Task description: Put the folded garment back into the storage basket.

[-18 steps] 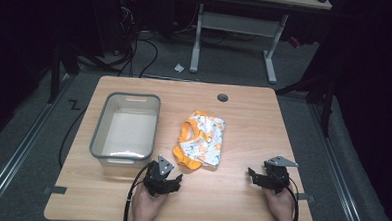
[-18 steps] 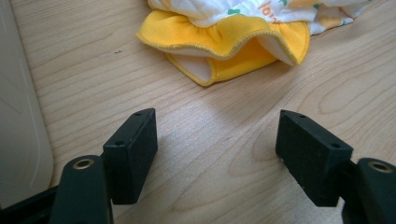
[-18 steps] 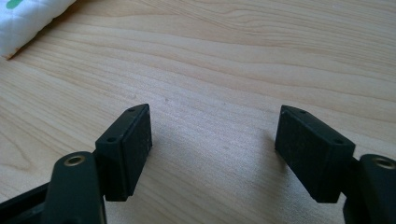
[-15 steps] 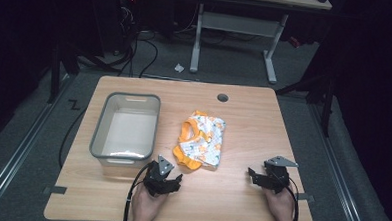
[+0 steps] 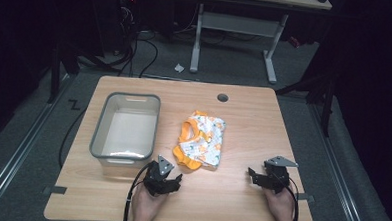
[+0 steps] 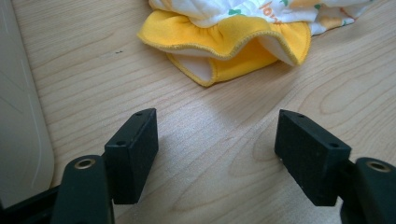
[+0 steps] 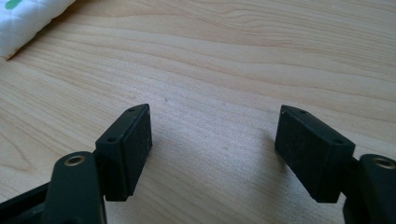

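A small garment [image 5: 201, 140], white with an orange print and yellow-orange trim, lies crumpled in the middle of the wooden table [image 5: 243, 117]. Its yellow ruffled hem [image 6: 224, 42] lies a short way ahead of my left gripper [image 6: 217, 140], whose jaws stand open over bare wood. In the high view my left gripper [image 5: 166, 178] rests near the front edge, just below the garment. My right gripper [image 5: 261, 177] sits at the front right, apart from the cloth, and its jaws [image 7: 215, 140] are open with nothing between them. A white corner of the garment [image 7: 28, 18] shows at the far left of the right gripper view.
A grey plastic bin [image 5: 125, 127], empty, stands left of the garment, with its wall [image 6: 18, 116] close to my left gripper. A round cable hole [image 5: 222, 97] is near the table's back edge. Desk legs and cables lie on the floor behind.
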